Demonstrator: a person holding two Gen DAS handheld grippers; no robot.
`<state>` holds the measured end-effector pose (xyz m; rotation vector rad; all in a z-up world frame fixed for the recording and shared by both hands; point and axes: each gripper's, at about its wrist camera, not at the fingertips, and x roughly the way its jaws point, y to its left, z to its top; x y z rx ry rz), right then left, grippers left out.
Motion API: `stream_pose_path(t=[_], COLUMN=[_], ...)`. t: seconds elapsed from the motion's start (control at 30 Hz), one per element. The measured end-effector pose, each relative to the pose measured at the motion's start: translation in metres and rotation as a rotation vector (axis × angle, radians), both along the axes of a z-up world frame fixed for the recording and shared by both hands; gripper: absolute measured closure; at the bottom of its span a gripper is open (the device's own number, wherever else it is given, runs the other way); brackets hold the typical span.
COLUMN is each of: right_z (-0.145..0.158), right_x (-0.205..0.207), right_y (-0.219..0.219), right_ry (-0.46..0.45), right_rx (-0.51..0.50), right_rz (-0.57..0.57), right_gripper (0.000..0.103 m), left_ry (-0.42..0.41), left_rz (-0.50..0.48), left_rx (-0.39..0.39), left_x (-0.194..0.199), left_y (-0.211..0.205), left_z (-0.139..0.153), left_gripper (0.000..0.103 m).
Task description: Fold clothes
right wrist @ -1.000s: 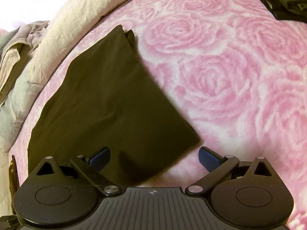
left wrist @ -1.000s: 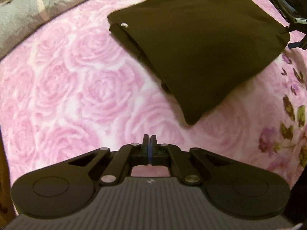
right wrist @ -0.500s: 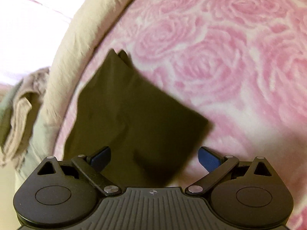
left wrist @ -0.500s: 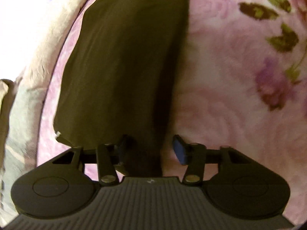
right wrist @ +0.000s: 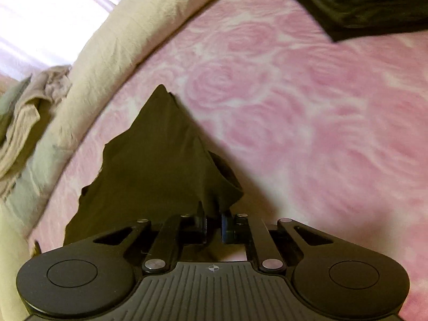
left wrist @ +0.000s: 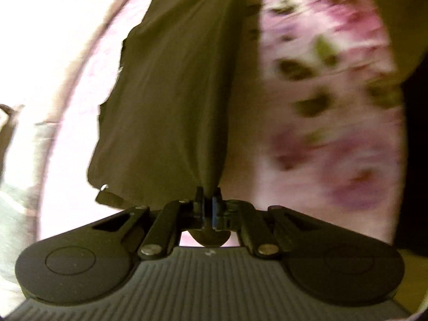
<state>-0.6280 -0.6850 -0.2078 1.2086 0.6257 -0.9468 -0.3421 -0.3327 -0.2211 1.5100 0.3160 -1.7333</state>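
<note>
Left gripper clenched on dark garment. Right gripper closing, pinching another corner. Garment hung from both above rose blanket. Beyond it, cream bolster; farther, dark folded pile.

Your left tongs pinch one corner of the folded garment; from there it stretches ahead and leftward over the bed. Your right tongs are closing on another corner; the garment fans forward to a peak and lies left of centre on the bed. Left of it, the pillow runs along the bed's edge. Beyond the pillow, far left: crumpled clothes. Far right corner, well apart: another folded pile on the bed.
</note>
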Motion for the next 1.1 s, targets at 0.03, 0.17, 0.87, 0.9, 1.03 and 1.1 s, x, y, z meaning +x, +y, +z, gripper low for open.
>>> stream_pose_path(t=[0.03, 0.17, 0.87, 0.9, 1.03, 1.1], right_z=[0.004, 0.004, 0.019, 0.014, -0.009, -0.017], right_x=[-0.012, -0.061, 0.048, 0.06, 0.085, 0.089], right_y=[0.01, 0.056, 0.037, 0.028, -0.016, -0.036], right_ry=[0.015, 0.092, 0.195, 0.197, 0.196, 0.202], right_rx=[0.011, 0.057, -0.263, -0.273, -0.276, -0.281], right_rz=[0.0, 0.003, 0.317, 0.36, 0.398, 0.377], right_gripper=[0.096, 0.096, 0.01, 0.01, 0.01, 0.01], left_ry=[0.032, 0.161, 0.622, 0.644, 0.631, 0.6], left_rz=[0.001, 0.034, 1.017, 1.053, 1.061, 1.037], left_rx=[0.026, 0.161, 0.081, 0.092, 0.11, 0.12], left_x=[-0.01, -0.048, 0.165, 0.172, 0.175, 0.172], left_y=[0.011, 0.058, -0.063, -0.069, -0.086, -0.092], left_z=[0.005, 0.006, -0.027, -0.034, -0.05, -0.054], left_gripper=[0.101, 0.101, 0.043, 0.043, 0.066, 0.09])
